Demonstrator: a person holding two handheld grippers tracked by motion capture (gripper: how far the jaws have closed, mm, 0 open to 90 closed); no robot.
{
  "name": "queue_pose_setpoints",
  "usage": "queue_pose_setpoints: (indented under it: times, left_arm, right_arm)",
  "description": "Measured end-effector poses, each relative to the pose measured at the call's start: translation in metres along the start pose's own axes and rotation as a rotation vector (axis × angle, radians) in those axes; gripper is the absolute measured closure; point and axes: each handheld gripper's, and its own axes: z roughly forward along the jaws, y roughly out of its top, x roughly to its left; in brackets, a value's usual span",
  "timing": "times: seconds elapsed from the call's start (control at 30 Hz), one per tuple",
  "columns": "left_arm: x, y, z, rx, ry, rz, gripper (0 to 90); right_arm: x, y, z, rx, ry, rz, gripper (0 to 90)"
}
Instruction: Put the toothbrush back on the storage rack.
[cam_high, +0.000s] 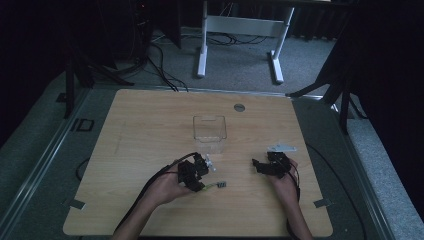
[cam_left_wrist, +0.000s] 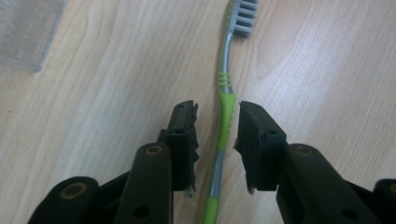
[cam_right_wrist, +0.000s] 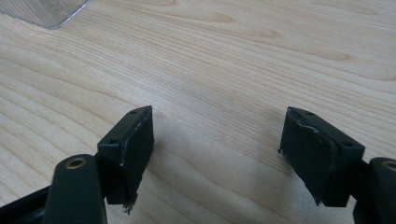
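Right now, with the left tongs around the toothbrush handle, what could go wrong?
The left tongs straddle the toothbrush without pressing it yet; the thin, curved handle may slip or roll out when they close. It lies flat on the table, so the fingertips could scrape the wood.

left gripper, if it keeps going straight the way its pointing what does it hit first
Probably the green and grey toothbrush, whose handle lies between the open left gripper jaws, on the wooden table.

Recording lab or test room, dimly lit. Pale wooden table (cam_high: 150, 120) standing on grey carpet (cam_high: 235, 60), ringed by black tripod stands (cam_high: 75, 70). White desk frame (cam_high: 240, 30) and loose cables (cam_high: 160, 65) lying behind
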Motion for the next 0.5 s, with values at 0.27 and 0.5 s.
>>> queue_pose_setpoints:
  times: [0.27,0.5]
  left_arm:
    - [-0.002,0.002,0.005,0.034,-0.006,0.006,71.6]
    - [-0.004,0.004,0.011,0.064,-0.015,0.013,74.0]
  right_arm:
    - [0.0,0.0,0.0,0.0,0.0,0.0,25.7]
    - [0.0,0.0,0.0,0.0,0.0,0.0,25.7]
